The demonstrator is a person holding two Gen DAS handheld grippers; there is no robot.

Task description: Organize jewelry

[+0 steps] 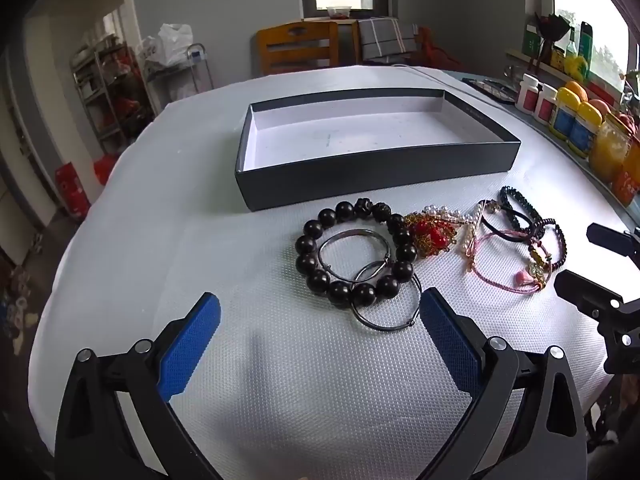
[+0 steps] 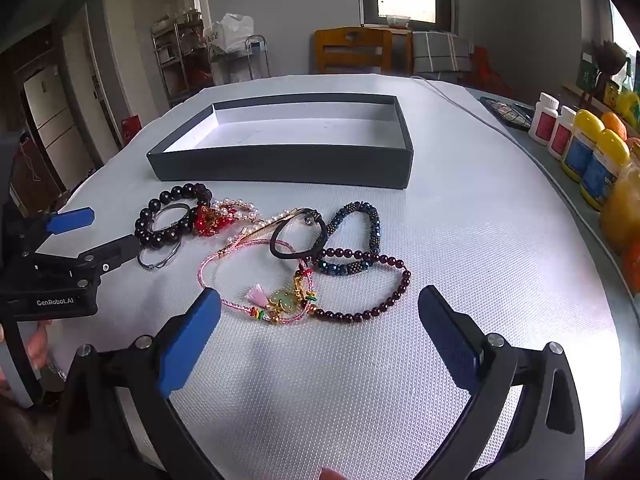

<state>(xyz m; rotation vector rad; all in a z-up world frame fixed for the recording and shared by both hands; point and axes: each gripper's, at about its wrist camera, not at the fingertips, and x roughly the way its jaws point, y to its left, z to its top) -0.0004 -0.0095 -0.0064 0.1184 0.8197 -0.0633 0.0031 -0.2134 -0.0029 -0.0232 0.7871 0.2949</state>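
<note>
A shallow dark box (image 1: 376,176) (image 2: 280,168) with a white inside stands behind a pile of jewelry on the white mat. A big black bead bracelet (image 1: 320,232) (image 2: 160,204) lies over two thin metal bangles (image 1: 384,320) (image 2: 158,262). To its right lie a red and gold piece (image 1: 430,236) (image 2: 212,220), pearls, a black hair tie (image 2: 298,240), a pink cord bracelet (image 1: 504,286) (image 2: 240,304), a dark red bead bracelet (image 2: 384,304) and a blue bead bracelet (image 2: 352,240). My left gripper (image 1: 320,320) stands open just before the bangles. My right gripper (image 2: 320,312) is open over the pink and red bracelets.
Bottles and jars (image 1: 576,120) (image 2: 588,152) line the table's right edge beside a dark tray (image 2: 508,112). A white cable (image 2: 480,120) runs past the box. Wooden chairs (image 1: 296,48) stand behind the table. A hand (image 2: 38,344) holds the left gripper.
</note>
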